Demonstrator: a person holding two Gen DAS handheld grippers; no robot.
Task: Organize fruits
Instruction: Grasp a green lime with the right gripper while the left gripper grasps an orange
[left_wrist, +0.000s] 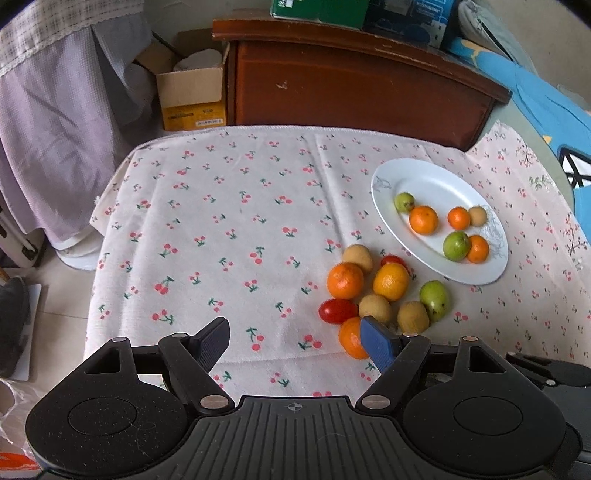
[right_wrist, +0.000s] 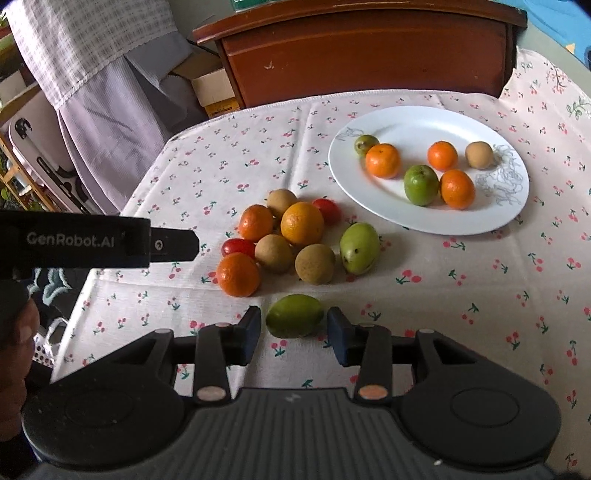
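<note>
A white oval plate (right_wrist: 406, 122) at the back right holds three oranges, two green fruits and a brown one. In front of it, to the left, a loose pile lies on the cherry-print cloth: oranges (right_wrist: 301, 223), brown fruits (right_wrist: 315, 263), red tomatoes (right_wrist: 238, 246) and a green fruit (right_wrist: 359, 248). A single green fruit (right_wrist: 294, 315) rests on the cloth between the fingers of my right gripper (right_wrist: 294, 322), with thin gaps on both sides, so the pads do not press it. My left gripper (left_wrist: 293, 325) stands wide open over bare cloth, left of the pile (left_wrist: 390, 281). Its right finger covers part of an orange (left_wrist: 351, 338).
The plate (left_wrist: 436, 184) lies near the table's right side, close to a dark wooden cabinet (left_wrist: 351, 85) behind the table. A cardboard box (left_wrist: 190, 96) and hanging cloth are at the back left. The left tool's black housing (right_wrist: 92, 242) juts in from the left of the right wrist view.
</note>
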